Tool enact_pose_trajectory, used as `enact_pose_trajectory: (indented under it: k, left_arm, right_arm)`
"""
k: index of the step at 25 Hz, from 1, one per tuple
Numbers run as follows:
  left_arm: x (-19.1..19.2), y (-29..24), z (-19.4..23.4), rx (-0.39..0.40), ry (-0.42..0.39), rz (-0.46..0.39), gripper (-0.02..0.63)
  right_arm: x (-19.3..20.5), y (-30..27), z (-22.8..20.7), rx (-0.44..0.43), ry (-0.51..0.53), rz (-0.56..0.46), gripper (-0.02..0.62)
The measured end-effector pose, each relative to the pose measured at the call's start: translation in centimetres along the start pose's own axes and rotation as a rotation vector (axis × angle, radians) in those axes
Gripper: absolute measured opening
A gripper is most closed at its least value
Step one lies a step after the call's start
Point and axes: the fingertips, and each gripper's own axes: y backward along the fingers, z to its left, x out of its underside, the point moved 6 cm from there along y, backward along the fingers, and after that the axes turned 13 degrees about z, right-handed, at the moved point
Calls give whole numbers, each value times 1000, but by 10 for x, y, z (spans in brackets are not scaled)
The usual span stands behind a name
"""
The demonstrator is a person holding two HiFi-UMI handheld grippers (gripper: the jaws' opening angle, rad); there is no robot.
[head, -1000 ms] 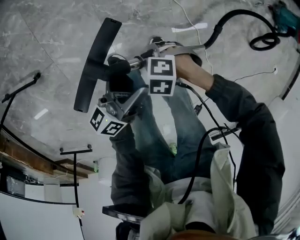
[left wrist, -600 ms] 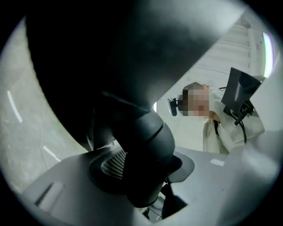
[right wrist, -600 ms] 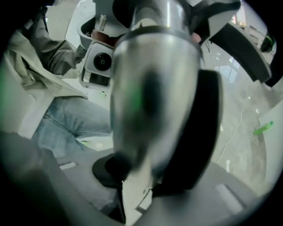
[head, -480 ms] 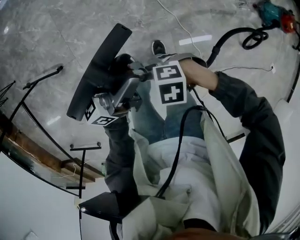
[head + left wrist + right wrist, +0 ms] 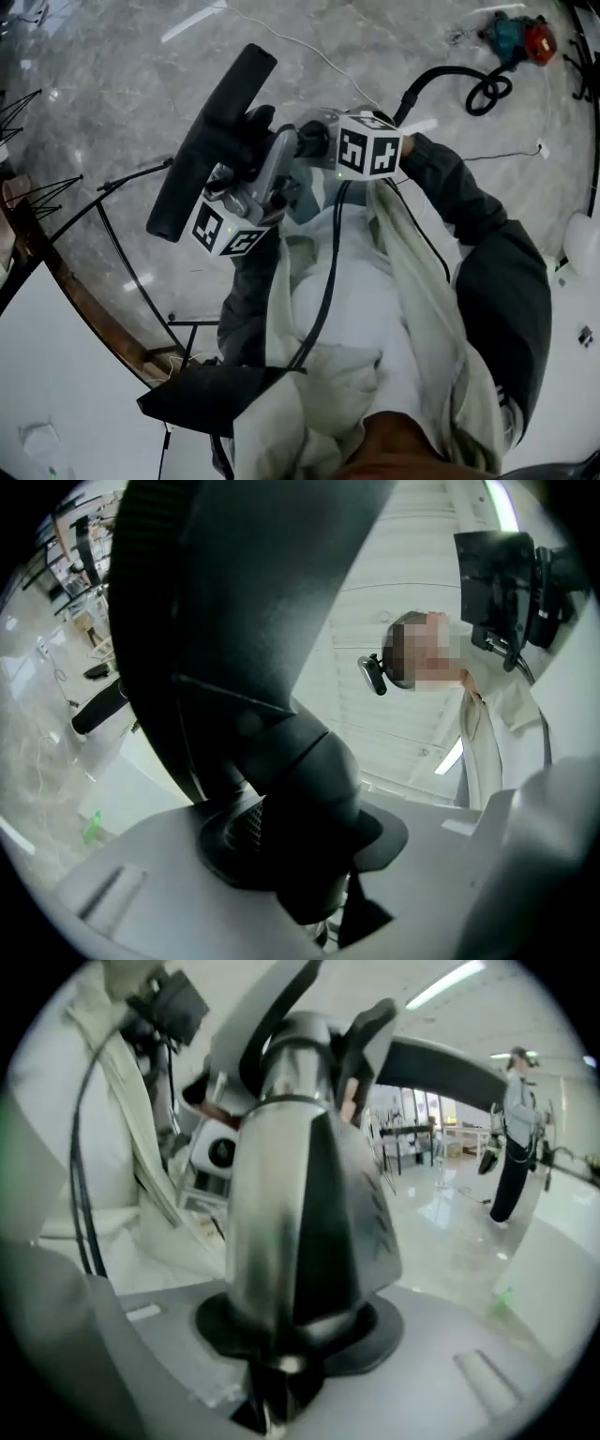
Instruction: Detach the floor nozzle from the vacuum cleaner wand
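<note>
Raised chest-high, well clear of the grey marbled floor (image 5: 112, 84): a long black plastic bar-shaped floor nozzle (image 5: 208, 141), apparently not yet parted from the shiny metal wand (image 5: 272, 1241) and its black plastic collar (image 5: 345, 1232). No telling the joint itself in the head view, crowded as it is by both tools.

Clamped by the left tongs (image 5: 261, 141) at the nozzle's round black neck (image 5: 300, 789), with the jaws having just been closing onto it. Clamped by the right tongs (image 5: 314, 141) on the wand at the collar, with the jaws having just eased a shade wider, tube between them all the same.

Likely light but awkward to handle: rigid plastic, long head, probably pivoting at the neck, so wobbly if gripped far out along the bar. Best held at the neck, close to the socket, as now. Smooth polished tube on the other side, prone to slip or spin under a twist; better to bear on the collar. Probably a friction or latch fit: pull straight apart along the tube, without bending, to spare the thin plastic socket.
</note>
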Motion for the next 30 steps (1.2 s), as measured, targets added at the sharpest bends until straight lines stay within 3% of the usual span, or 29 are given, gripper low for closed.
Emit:
enact_pose_trajectory:
  k: [1,3,6,7,11,13,15,16,17,18,20,22,24,26,28,30]
  left_arm:
    - [-8,0,-9,14,-7,2,156]
    - [-19,2,-23,48,-21,6,155]
    - [-24,7,-31,77,-38,20,152]
    - [-24,9,-32,85,-40,28,152]
    - [-29,7,-39,151,-75,66,150]
    - [-31,2,-44,233,-89,104,167]
    - [-32,-3,-50,329,-91,103,173]
    - [-35,-4,-52,327,-105,80,147]
    - [-40,-4,-51,286,-126,48,80]
    - [-45,-4,-48,227,-140,18,77]
    - [-50,-5,-43,125,-151,-8,78]
    - [-49,-8,-44,66,-163,5,75]
    - [-47,-11,-45,47,-174,21,69]
    - [-47,-12,-46,51,-174,31,69]
    - [-48,-11,-51,105,-189,44,69]
    - [-54,-11,-62,222,-220,59,71]
  right_arm:
    - [-9,8,5,-30,-23,-102,133]
    - [-21,18,16,-69,-30,-175,135]
    - [-28,16,30,-161,13,-167,133]
    - [-29,14,33,-177,16,-158,106]
    - [-34,16,38,-76,10,-108,69]
    - [-36,17,39,-88,22,-91,69]
    - [-36,19,41,-172,47,-81,69]
    - [-38,22,42,-217,57,-79,69]
    - [-40,25,42,-244,59,-81,69]
    - [-43,27,39,-239,53,-85,69]
    - [-47,29,32,-142,28,-97,67]
    - [-47,31,27,52,-10,-101,64]
    - [-43,32,22,292,-68,-92,62]
    - [-41,32,21,437,-119,-92,61]
    - [-42,31,26,400,-111,-112,61]
    - [-47,35,35,196,-43,-166,61]
